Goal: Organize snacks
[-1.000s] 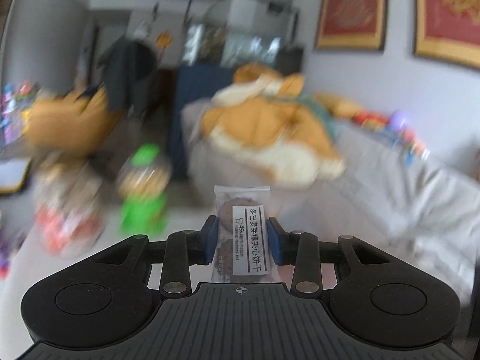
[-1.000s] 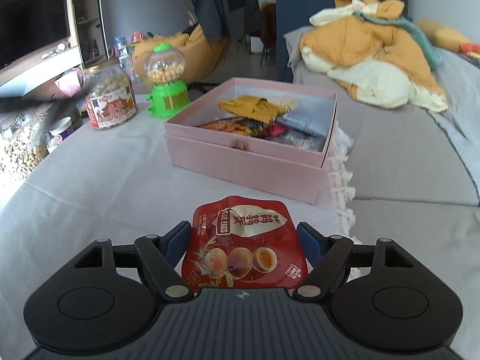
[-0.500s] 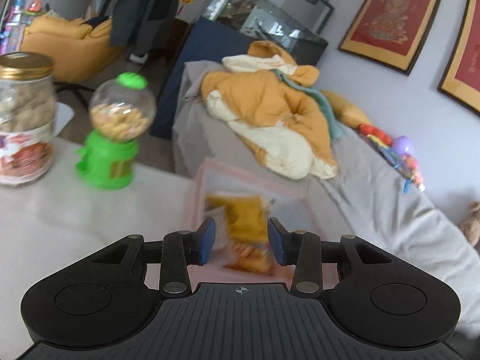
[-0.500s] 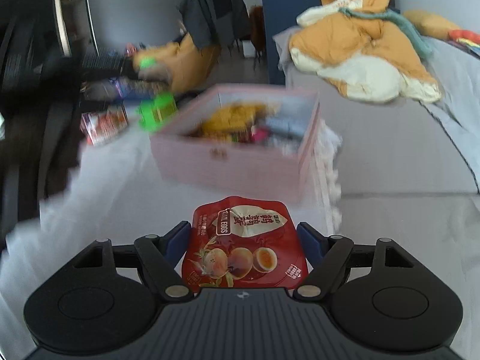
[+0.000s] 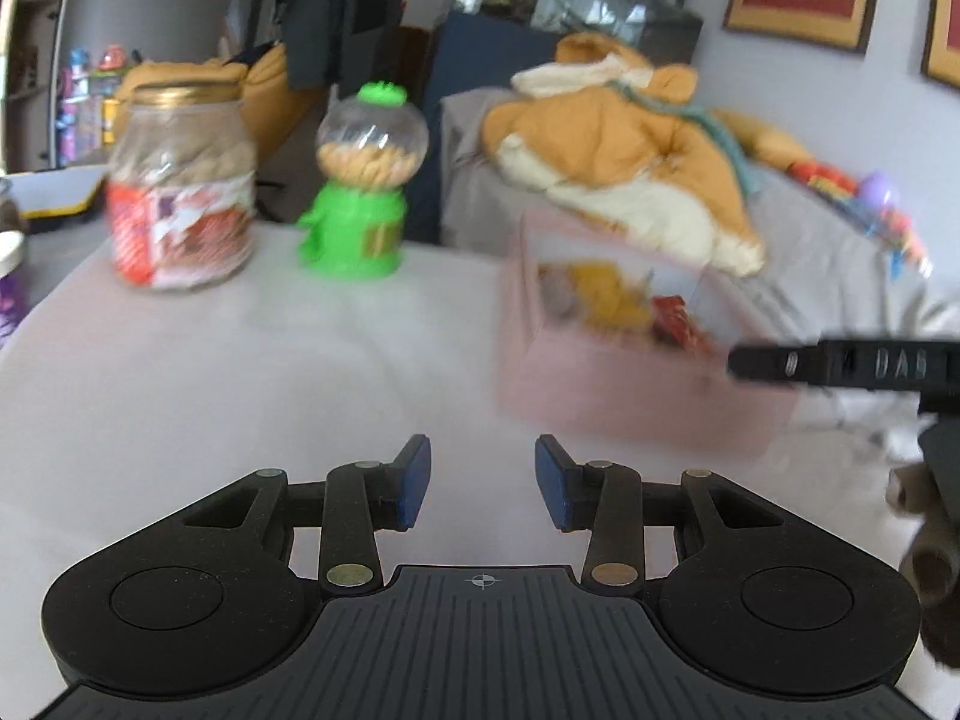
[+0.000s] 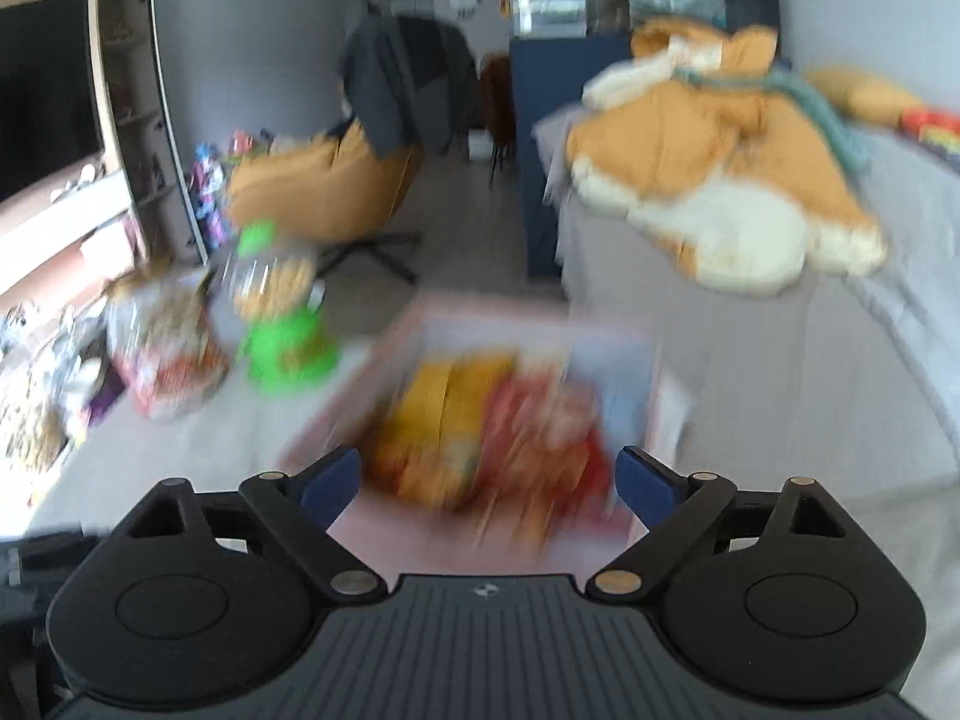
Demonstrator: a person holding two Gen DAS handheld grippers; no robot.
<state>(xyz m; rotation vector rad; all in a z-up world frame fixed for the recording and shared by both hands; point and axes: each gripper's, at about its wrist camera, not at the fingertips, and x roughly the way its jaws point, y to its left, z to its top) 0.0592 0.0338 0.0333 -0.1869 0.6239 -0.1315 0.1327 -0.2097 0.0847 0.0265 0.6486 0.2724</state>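
A pink box (image 5: 636,390) holds several snack packets, yellow and red among them; it is blurred by motion. In the right wrist view the box (image 6: 396,348) lies just ahead and below. My right gripper (image 6: 489,477) is open and empty above the box's near side, over the red and yellow packets (image 6: 492,432). My left gripper (image 5: 483,483) is open and empty over the bare white tablecloth, left of the box. The right tool's black body (image 5: 840,363) shows at the right edge of the left wrist view.
A glass jar with a gold lid (image 5: 180,186) and a green candy dispenser (image 5: 360,186) stand at the table's far left. A grey sofa with an orange and cream jacket (image 5: 630,156) lies behind the box. More jars (image 6: 36,408) sit at the left.
My left gripper let go of the biscuit packet over the box and pulled back left. My right gripper moved over the box and opened; the red egg packet is no longer in its jaws.
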